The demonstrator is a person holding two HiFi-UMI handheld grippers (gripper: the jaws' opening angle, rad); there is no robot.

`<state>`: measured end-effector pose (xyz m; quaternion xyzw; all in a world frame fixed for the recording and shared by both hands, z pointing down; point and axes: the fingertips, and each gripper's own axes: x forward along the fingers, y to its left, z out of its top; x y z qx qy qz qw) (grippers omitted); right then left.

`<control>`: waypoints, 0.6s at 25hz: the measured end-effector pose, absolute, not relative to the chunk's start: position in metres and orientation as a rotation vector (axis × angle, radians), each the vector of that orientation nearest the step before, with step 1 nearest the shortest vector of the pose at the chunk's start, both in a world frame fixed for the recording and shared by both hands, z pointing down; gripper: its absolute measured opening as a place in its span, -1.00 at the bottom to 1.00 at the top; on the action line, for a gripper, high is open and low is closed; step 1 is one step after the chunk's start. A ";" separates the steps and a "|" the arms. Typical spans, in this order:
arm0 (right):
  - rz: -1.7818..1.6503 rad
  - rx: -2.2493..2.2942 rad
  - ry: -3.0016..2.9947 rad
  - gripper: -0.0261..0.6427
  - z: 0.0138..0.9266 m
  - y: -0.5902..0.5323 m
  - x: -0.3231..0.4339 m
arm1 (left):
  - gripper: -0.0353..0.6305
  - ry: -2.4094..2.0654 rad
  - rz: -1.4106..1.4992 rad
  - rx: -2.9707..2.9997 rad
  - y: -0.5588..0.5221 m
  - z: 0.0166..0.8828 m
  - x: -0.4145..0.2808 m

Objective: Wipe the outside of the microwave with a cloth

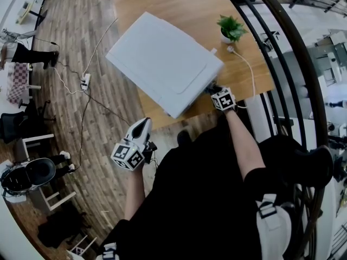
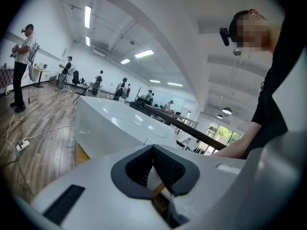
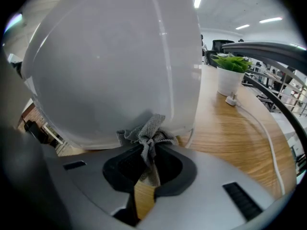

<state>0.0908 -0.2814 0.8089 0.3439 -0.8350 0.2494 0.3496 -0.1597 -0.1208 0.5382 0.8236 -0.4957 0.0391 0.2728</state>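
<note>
Presses a bunched grey cloth (image 3: pixel 147 128), clamped tight between the jaws of the right tool (image 3: pixel 146 153), against the lower edge of the white microwave (image 1: pixel 162 61), at its near right corner. Holds the left tool (image 1: pixel 143 124) low over the plank floor (image 1: pixel 70 42), off the near edge of the wooden worktop (image 1: pixel 184 4) and apart from the microwave, jaws closed together on nothing. Shows a small potted plant (image 1: pixel 232 28) and a white cable (image 1: pixel 247 64) on the worktop, right of the microwave.
</note>
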 end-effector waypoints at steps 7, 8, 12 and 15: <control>0.621 0.874 -2.164 -0.80 0.811 -0.266 0.076 | -0.89 -1.322 0.096 2.218 -0.116 0.541 -0.168; 0.621 0.880 -2.163 -0.80 0.809 -0.265 0.074 | -0.88 -1.319 0.094 2.218 -0.115 0.540 -0.169; 0.643 0.888 -2.166 -0.80 0.810 -0.259 0.066 | -0.89 -1.295 0.088 2.237 -0.112 0.543 -0.173; 0.656 0.890 -2.178 -0.80 0.810 -0.252 0.059 | -0.89 -1.278 0.089 2.247 -0.111 0.543 -0.173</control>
